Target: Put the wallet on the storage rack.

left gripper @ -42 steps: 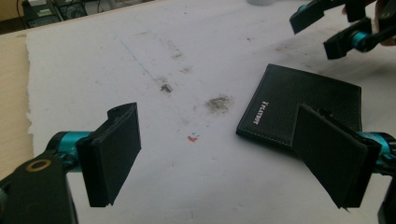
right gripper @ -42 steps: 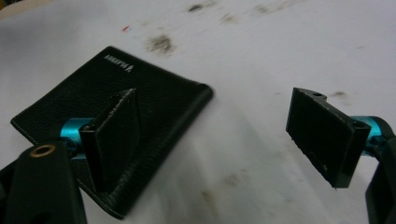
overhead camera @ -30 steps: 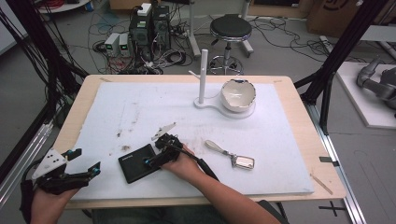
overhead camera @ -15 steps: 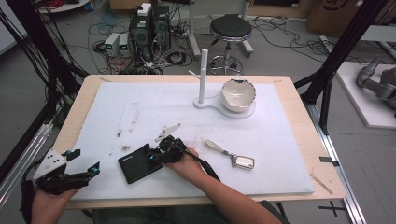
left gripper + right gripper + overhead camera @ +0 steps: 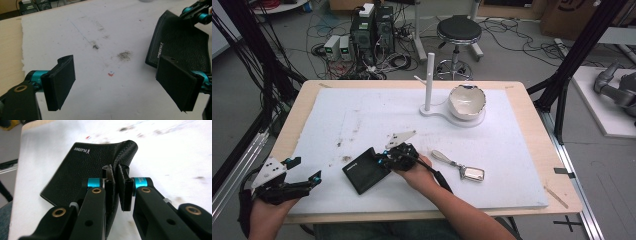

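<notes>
From the high view, a black wallet lies on the white mat covering the tabletop, near its front edge. The right claw grips the wallet's right edge. The left claw hovers at the front left corner, apart from the wallet. Further right lies a key fob; at the back a white stand rises beside a bowl.

In the left gripper view, the left claw is spread wide over the stained mat, nothing between its pads (the wallet sits beyond its right jaw).

In the right gripper view, the right claw is pinched narrow on the wallet, its edge bent upward.
</notes>
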Demonstrator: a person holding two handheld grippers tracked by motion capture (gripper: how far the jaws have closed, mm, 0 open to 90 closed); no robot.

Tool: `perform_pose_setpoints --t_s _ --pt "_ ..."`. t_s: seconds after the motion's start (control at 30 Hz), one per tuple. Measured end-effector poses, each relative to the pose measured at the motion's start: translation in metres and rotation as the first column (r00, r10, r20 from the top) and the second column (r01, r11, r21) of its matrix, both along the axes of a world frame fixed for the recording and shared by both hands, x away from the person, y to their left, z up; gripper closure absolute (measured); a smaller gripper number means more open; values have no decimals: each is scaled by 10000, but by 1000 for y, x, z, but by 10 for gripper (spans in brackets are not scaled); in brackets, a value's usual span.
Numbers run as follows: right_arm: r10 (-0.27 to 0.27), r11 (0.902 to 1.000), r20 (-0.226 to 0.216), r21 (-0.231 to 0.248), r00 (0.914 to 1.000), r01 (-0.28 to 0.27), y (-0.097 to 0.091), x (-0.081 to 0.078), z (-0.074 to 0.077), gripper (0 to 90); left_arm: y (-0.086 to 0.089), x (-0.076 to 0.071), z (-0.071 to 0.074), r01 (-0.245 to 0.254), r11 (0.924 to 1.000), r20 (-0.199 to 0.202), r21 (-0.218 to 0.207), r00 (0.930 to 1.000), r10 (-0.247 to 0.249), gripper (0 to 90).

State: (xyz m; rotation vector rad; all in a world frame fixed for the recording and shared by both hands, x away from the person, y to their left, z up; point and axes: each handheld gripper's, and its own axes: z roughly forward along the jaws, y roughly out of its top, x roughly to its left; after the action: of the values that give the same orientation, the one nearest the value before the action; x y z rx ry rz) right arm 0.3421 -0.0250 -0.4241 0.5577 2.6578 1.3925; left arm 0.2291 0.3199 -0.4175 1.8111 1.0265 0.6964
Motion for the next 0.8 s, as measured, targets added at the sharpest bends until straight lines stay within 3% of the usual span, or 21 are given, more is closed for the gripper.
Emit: perform_pose_setpoints --t_s 0.23,0.37,0.43,0.47,0.6,0.63,0.67,0.8 --pt "-737 9966 485 418 9961 717 -32 6 17 861 -11 14 1 345 9994 125 -47 9993 -344 160" --pt "-1537 9864 776 709 9851 1483 -64 11 30 861 -19 27 2 658 9978 144 -92 9977 -657 160" --pt "-1653 9845 823 737 9828 1594 -69 12 32 861 -20 29 2 697 9975 144 -112 9975 -695 160" --pt "-1998 9779 985 831 9749 1920 -84 15 38 861 -22 34 1 785 9967 146 -188 9968 -782 160" --pt "-2612 9637 1167 886 9582 2519 -110 19 47 863 -27 43 1 907 9954 159 -310 9958 -902 160" --pt "-2612 9637 1167 886 9582 2519 -110 19 47 863 -29 45 1 961 9949 158 -296 9953 -956 160" --pt "-2902 9556 1249 916 9488 2802 -121 21 52 863 -34 49 1 1097 9934 152 -324 9939 -1092 160" --pt "-3372 9408 1461 898 9300 3269 -140 27 62 864 -40 56 1 1286 9912 164 -306 9916 -1282 160"
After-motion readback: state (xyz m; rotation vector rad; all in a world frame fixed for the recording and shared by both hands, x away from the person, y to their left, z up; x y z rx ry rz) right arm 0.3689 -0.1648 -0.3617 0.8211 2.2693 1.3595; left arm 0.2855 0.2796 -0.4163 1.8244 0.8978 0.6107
